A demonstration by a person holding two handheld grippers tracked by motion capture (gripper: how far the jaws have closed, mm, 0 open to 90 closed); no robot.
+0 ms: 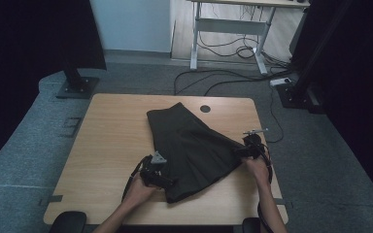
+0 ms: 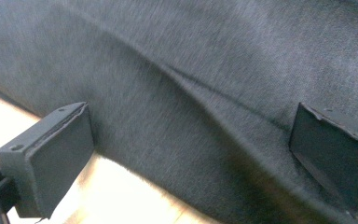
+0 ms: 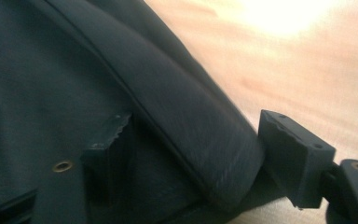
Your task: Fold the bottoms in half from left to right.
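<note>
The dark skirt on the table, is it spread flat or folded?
Spread, not fully flat. The dark skirt lies fanned open on the table, with creases running across the cloth and no layer doubled over.

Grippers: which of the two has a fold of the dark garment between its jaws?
The right gripper: a thick fold of the garment sits between its open jaws. The left gripper merely straddles flat fabric at the hem.
</note>
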